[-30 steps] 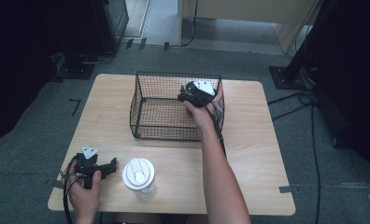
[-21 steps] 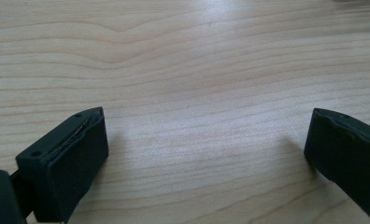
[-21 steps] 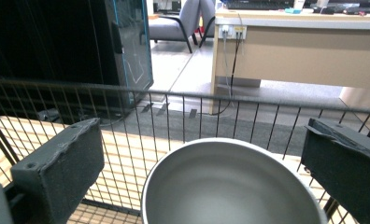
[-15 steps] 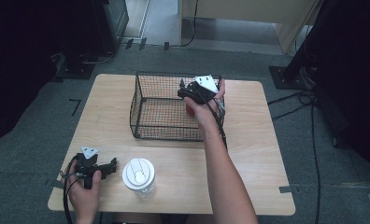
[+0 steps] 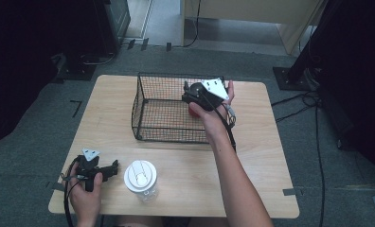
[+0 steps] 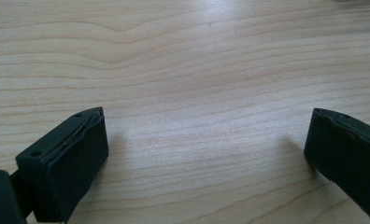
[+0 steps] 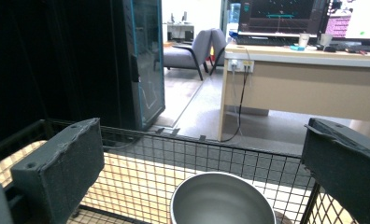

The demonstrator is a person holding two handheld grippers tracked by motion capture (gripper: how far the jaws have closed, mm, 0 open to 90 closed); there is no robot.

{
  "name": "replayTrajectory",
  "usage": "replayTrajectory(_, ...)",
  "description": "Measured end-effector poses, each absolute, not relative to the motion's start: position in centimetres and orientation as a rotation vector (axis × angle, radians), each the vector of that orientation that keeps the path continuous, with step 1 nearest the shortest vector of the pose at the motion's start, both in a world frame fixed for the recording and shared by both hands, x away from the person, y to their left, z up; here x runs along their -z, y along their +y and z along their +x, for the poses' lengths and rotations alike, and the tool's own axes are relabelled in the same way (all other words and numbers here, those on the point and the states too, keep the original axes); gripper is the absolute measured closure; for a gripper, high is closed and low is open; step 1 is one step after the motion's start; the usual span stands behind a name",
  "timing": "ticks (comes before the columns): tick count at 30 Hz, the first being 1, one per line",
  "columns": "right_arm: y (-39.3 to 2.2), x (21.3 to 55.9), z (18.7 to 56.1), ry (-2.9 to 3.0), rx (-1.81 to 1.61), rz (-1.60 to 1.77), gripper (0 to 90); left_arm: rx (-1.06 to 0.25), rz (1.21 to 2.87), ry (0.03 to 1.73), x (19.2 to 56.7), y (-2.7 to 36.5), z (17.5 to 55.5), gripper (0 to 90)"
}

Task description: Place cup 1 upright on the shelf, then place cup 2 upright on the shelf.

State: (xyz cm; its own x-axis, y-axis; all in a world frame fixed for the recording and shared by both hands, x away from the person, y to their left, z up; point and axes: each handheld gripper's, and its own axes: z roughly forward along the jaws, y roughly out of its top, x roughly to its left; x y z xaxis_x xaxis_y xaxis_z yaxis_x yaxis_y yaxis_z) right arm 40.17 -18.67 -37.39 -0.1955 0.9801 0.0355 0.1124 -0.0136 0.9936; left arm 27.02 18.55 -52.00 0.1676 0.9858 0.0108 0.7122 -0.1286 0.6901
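Your right gripper (image 5: 191, 97) hangs released over the wire basket (image 5: 147, 111), above the metal bowl (image 7: 222, 199), apparently inside it. Your left gripper (image 5: 111, 169) rests released on the table (image 5: 261, 156).

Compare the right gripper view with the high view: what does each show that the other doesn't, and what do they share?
Right gripper view alone: the grey metal bowl seen from inside the wire basket, its hollow looking empty, the right claw with jaws wide apart, and an office desk beyond. High view alone: the left claw resting open on the table beside a white-lidded cup, and something red under the right hand. Both share the basket's mesh wall and the table's wood.
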Motion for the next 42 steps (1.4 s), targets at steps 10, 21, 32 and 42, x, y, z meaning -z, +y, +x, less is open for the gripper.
replayTrajectory(10, -18.8, 36.9, 36.3, 1.462, -1.339, 1.132, 0.0, -0.653, 1.904, 1.601, 52.0, 18.5, 27.0, 0.4)
replayTrajectory(21, -19.9, 37.7, 31.1, 1.492, -1.394, 1.086, 0.0, -0.653, 1.905, 1.601, 52.0, 18.5, 27.0, 0.4)
replayTrajectory(32, -19.8, 39.6, 25.8, 1.564, -1.43, 0.985, 0.0, -0.653, 1.905, 1.601, 52.0, 18.5, 27.0, 0.4)
replayTrajectory(42, -18.4, 42.3, 21.9, 1.65, -1.507, 0.918, 0.0, -0.653, 1.905, 1.601, 52.0, 18.5, 27.0, 0.4)
